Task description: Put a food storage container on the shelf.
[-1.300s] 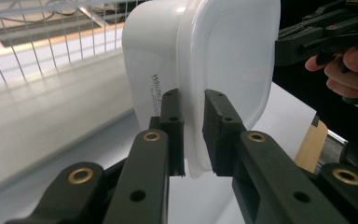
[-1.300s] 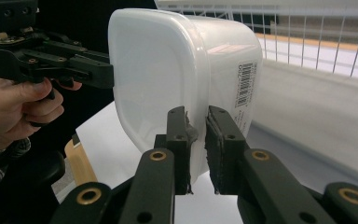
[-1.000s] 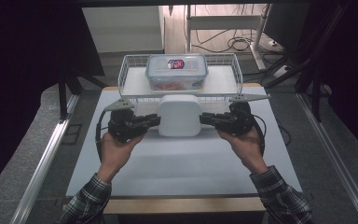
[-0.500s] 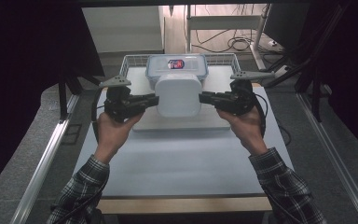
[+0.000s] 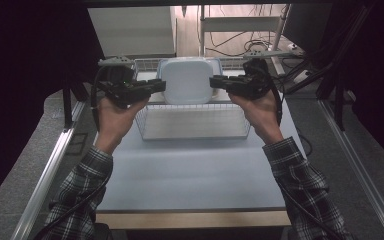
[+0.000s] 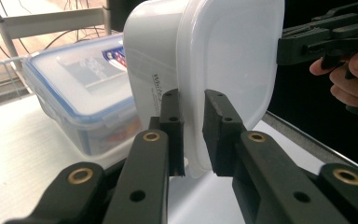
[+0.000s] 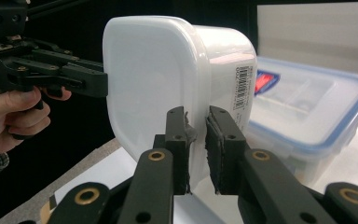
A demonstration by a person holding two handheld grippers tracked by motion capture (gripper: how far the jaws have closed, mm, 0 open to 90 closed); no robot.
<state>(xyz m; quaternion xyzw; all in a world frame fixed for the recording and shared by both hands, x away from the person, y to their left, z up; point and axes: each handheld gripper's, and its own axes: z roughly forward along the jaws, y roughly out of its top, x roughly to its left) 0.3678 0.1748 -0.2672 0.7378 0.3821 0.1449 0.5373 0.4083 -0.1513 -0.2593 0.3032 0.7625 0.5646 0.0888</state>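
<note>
A white lidded plastic tub [image 5: 187, 80] hangs in the air above a wire basket [image 5: 195, 125], tipped so its lid faces me. My left gripper [image 5: 161, 86] is shut on the lid's rim at the tub's left side, my right gripper [image 5: 214, 82] on the rim at its right. In the left gripper view the jaws [image 6: 193, 100] pinch the rim of the tub [image 6: 228, 51], with the right gripper [image 6: 284, 44] opposite. In the right gripper view the jaws [image 7: 196, 116] clamp the same rim of the tub [image 7: 144, 74], with the left gripper [image 7: 100, 84] beyond.
A clear box with a blue-edged lid [image 6: 74, 98] [image 7: 307, 107] lies behind and below the tub. The basket stands at the far end of the pale table [image 5: 190, 170]. Metal rails [image 5: 45, 170] run along both sides, and dark stands and cables rise behind.
Both hands have risen and moved away from me with the tub between them, from low over the table to above the basket. The tub now covers the blue-lidded box in the high view.
</note>
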